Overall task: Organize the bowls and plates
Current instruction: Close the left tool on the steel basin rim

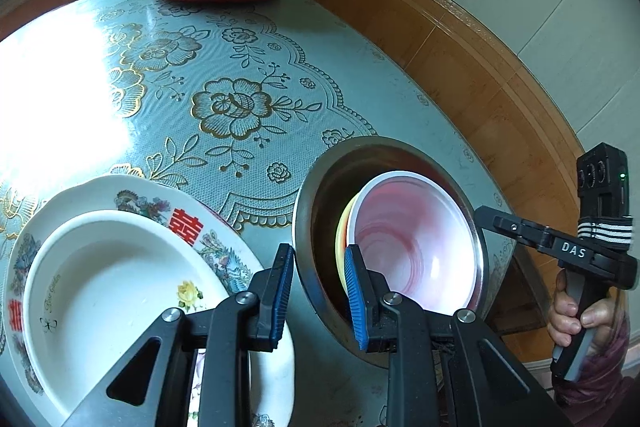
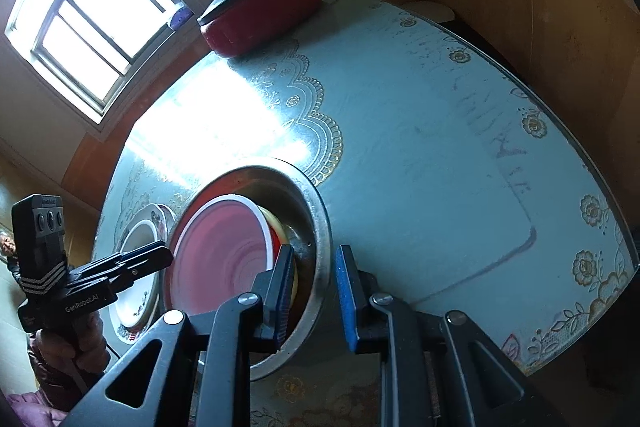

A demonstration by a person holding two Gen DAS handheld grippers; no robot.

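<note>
Your left gripper [image 1: 318,297] and right gripper [image 2: 314,297] each straddle the steel basin's [image 1: 308,195] rim at lower center, jaws open, ready to clamp and steady its stacked bowls [image 1: 412,239].

Open left gripper [image 1: 318,291] straddling steel basin [image 1: 308,227] rim

Left gripper [image 1: 318,291]: jaws parted, lower centre of frame. Right gripper [image 2: 312,293]: jaws parted, lower centre, held by the hand [image 1: 570,315].

The pink bowl [image 1: 404,243] hides most of the yellow bowl [image 1: 345,227] under it. The flowered plate [image 1: 132,199] is cut by the lower edge. The person's face [image 2: 7,245] is too small to tell.
</note>
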